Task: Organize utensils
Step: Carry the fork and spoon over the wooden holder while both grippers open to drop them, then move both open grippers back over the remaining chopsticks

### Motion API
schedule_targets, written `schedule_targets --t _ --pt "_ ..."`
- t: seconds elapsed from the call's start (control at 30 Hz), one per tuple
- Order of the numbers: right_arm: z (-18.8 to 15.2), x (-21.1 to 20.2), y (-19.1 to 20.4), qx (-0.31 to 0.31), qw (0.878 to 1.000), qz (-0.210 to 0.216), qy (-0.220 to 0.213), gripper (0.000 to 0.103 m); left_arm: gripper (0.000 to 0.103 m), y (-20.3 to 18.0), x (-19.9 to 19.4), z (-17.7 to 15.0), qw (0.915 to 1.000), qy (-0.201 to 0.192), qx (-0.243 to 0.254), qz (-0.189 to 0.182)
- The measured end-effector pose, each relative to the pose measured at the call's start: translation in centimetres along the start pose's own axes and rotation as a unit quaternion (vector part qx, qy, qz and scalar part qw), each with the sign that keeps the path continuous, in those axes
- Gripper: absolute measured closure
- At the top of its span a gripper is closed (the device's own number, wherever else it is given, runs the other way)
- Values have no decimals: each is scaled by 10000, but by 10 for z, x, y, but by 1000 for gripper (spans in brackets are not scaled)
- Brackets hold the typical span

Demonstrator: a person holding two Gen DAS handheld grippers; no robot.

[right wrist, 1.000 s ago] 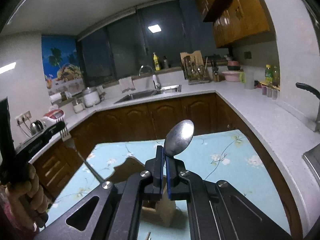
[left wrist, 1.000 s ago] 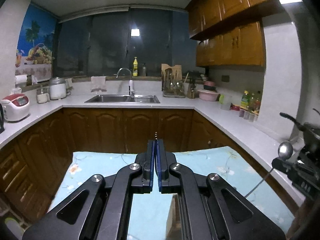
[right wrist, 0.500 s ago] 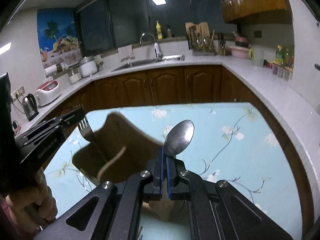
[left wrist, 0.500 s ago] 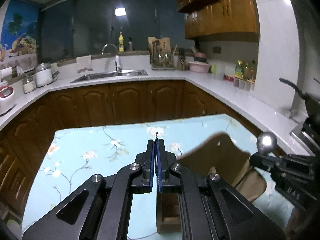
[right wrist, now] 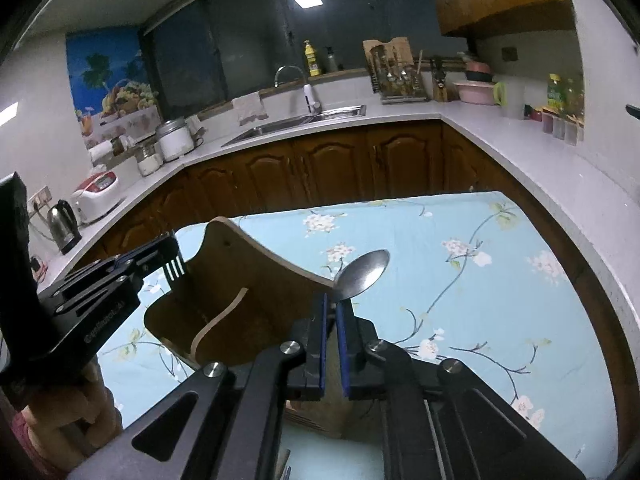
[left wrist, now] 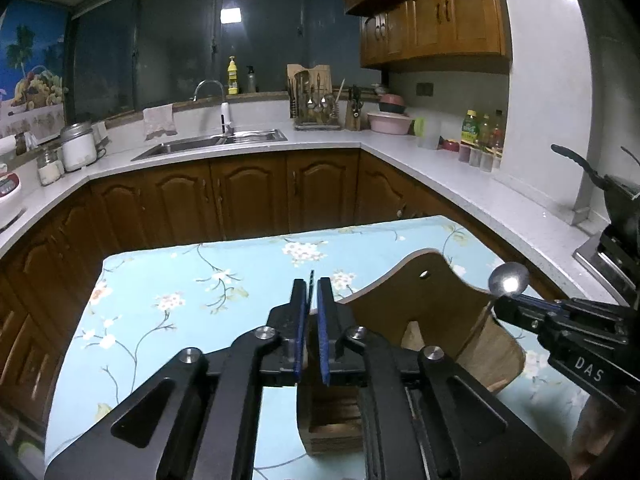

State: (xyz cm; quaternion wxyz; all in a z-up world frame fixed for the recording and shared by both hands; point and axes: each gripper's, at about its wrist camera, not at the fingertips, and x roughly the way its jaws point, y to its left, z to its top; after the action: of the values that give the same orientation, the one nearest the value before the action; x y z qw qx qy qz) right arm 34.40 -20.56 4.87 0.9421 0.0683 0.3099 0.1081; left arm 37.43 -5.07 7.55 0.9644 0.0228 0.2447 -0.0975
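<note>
While both grippers hang over the brown wooden utensil holder with the tall curved back (right wrist: 248, 280), each has a utensil between its pads. The left gripper (left wrist: 313, 285) carries a silver metal fork (right wrist: 175, 270): tines up and pointing away along the fingers, long axis steep, handle hidden below. Its jaws have just been opening, and there's a slim gap now, with the fork edge-on against the left pad. Over to the right gripper (right wrist: 331, 301), with the silver metal spoon (right wrist: 362, 274) standing bowl-up, tipped a little right, handle running down between the blue pads towards the holder. Those jaws have just been opening too, narrowly apart, spoon neck between them. The holder stands on the pale blue floral-covered counter (right wrist: 460, 300), well back from its far edge, directly under both grippers.
</note>
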Motion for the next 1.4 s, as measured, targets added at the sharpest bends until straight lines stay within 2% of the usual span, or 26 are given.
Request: schedule_targets --t 0.03,0.1,0.17,0.33,0.4,0.47,0.5,0.57,0.6,0.77,0.87,1.1,1.4 --pt "0 -2 -1 22 10000 13 -1 92 86 1 -3 1 10000 -28 -3 -6" --pt "0 -5 -3 50 10000 1 -10 88 63 0 -10 3 9999 -140 33 55" --pt "-2 -10 -5 107 9999 15 -38 75 57 0 -17 1 9997 -203 69 117" --pt "-8 -32 -11 234 9995 37 -196 63 48 9 -34 -6 9997 -174 -37 179" --pt "-14 -46 -13 290 9990 42 -335 52 32 16 -45 -14 9993 -150 -146 312" --pt "-21 -58 -16 358 9983 57 -454 28 23 24 -58 -23 9982 -243 -252 477" --pt "-26 -66 -17 393 9978 80 -532 25 17 28 -66 -29 9974 -236 -333 587" --pt "-35 -79 -18 410 9972 106 -622 12 15 34 -79 -41 9967 -204 -505 605" --pt "-41 -87 -17 413 9969 92 -669 9 15 36 -86 -46 9967 -173 -565 552" --pt "-68 -124 -10 295 9946 24 -995 2 10 41 -125 -86 9947 29 -890 515" --pt "-85 -142 -5 270 9936 2 -1101 2 10 43 -144 -110 9924 227 -1130 436" --pt "-121 -169 2 139 9944 -110 -1046 2 10 51 -174 -149 9862 537 -1506 439" --pt "-157 -179 2 92 9966 -199 -793 2 10 56 -196 -172 9836 663 -1621 439"
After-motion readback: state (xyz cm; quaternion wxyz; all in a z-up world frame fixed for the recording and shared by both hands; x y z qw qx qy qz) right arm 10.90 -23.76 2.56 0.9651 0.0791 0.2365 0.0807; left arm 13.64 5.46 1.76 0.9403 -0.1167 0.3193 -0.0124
